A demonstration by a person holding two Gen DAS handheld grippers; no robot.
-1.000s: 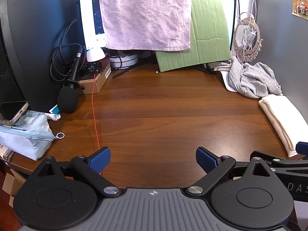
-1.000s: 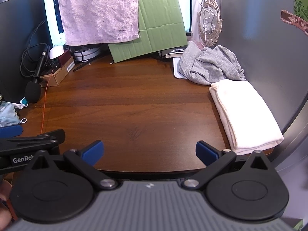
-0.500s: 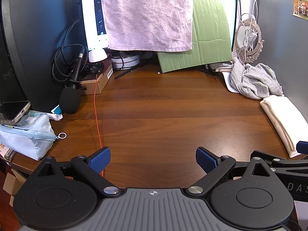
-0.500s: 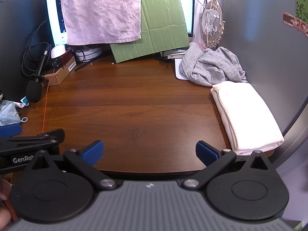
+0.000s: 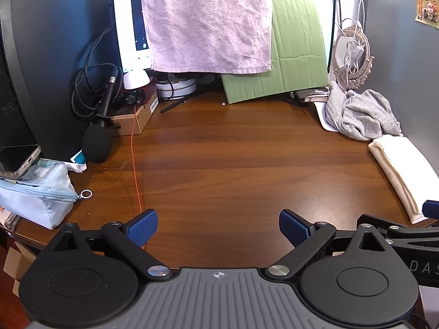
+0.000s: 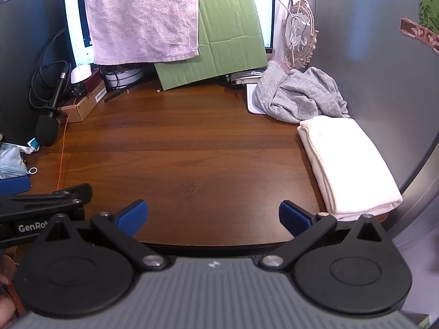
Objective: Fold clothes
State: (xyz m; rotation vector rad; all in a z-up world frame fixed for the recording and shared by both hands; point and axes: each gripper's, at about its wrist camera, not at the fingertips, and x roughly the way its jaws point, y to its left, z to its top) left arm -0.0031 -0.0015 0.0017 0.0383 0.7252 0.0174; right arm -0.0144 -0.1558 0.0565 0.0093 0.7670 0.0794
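Observation:
A crumpled grey garment (image 5: 362, 115) (image 6: 299, 98) lies at the back right of the brown wooden desk (image 5: 233, 164) (image 6: 178, 150). In front of it, along the right edge, rests a folded cream cloth (image 5: 403, 170) (image 6: 345, 161). My left gripper (image 5: 218, 227) hovers open over the desk's front edge, nothing between its blue pads. My right gripper (image 6: 212, 216) is open too, at the front edge, its right pad close to the cream cloth's near end. Each gripper shows at the side of the other's view.
A pink towel (image 5: 208, 22) hangs over a monitor at the back, beside green cardboard (image 5: 296, 54). At the left stand a microphone (image 5: 97, 139), a cardboard box (image 5: 137, 115), a blue pouch (image 5: 35, 194) with a phone on it, and an orange cable (image 5: 135, 164). A grey wall (image 6: 384, 82) bounds the right.
Both grippers have eased back slightly and tilted up a little; the desk items sit a bit lower in view. Both stay open and nothing on the desk has moved.

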